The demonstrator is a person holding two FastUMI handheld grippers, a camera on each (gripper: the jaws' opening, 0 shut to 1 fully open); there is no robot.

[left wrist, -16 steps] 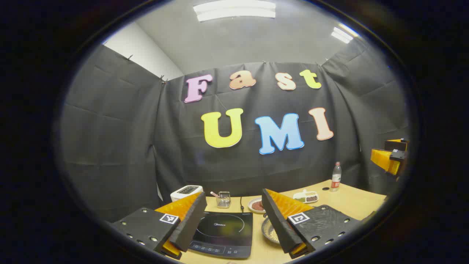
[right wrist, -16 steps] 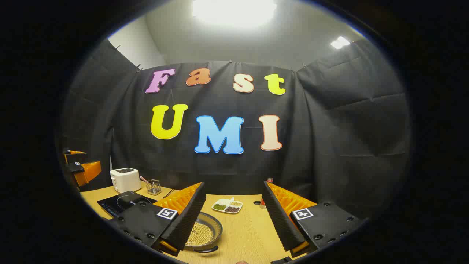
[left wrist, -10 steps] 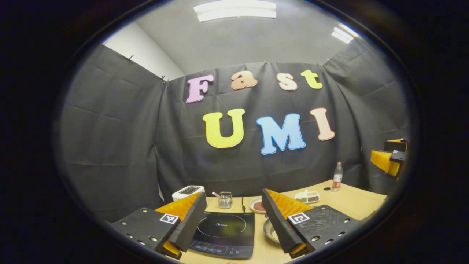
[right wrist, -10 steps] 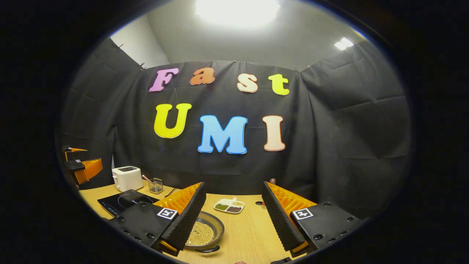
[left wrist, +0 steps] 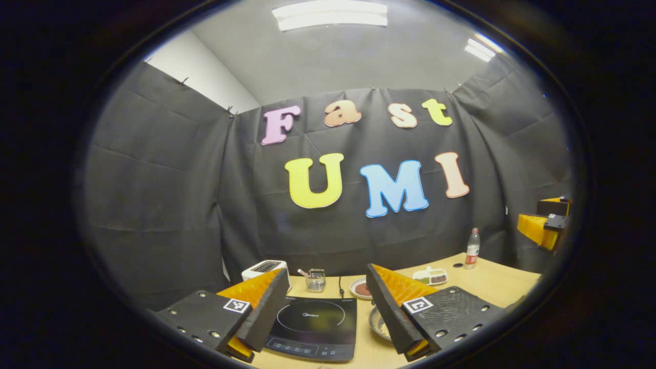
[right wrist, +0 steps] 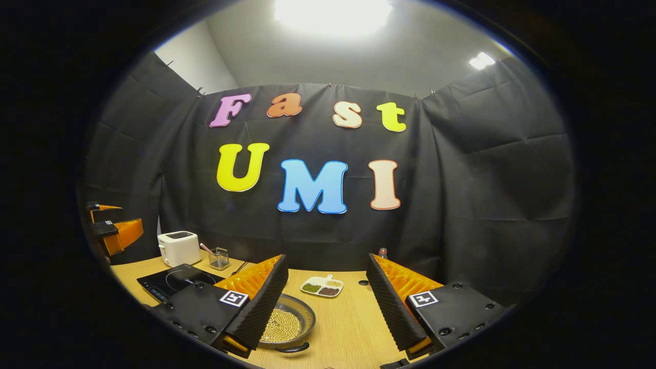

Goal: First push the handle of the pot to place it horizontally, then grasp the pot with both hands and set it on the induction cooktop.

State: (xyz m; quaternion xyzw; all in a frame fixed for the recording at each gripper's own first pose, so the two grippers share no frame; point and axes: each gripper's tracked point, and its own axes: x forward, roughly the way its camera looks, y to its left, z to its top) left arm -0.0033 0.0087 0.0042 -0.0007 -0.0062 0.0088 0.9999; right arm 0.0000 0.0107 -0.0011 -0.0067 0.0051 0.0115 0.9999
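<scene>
A shallow metal pot (right wrist: 287,325) with yellowish grains in it rests on the wooden table (right wrist: 348,318), one dark handle (right wrist: 293,349) pointing toward me. In the left gripper view a sliver of the pot (left wrist: 378,324) peeks out beside my right-hand finger. The black induction cooktop (left wrist: 313,327) lies flat, left of the pot, and appears again as the cooktop (right wrist: 171,281) in the right gripper view. My left gripper (left wrist: 328,289) hangs open above the cooktop. My right gripper (right wrist: 327,277) is open above the table, the pot partly behind its left finger. Each gripper appears at the other view's edge: right gripper (left wrist: 543,225), left gripper (right wrist: 110,228).
A white toaster (right wrist: 178,247), a small wire basket (right wrist: 219,259) and a divided dish of beans (right wrist: 322,287) stand along the back. A plastic bottle (left wrist: 471,248), a small plate (left wrist: 360,288) and the cooktop's cord (left wrist: 339,287) are there too. Black cloth walls close the booth.
Both views have shifted slightly, so the table items sit a little differently in frame; both grippers stay open and the pot has not moved on the table.
</scene>
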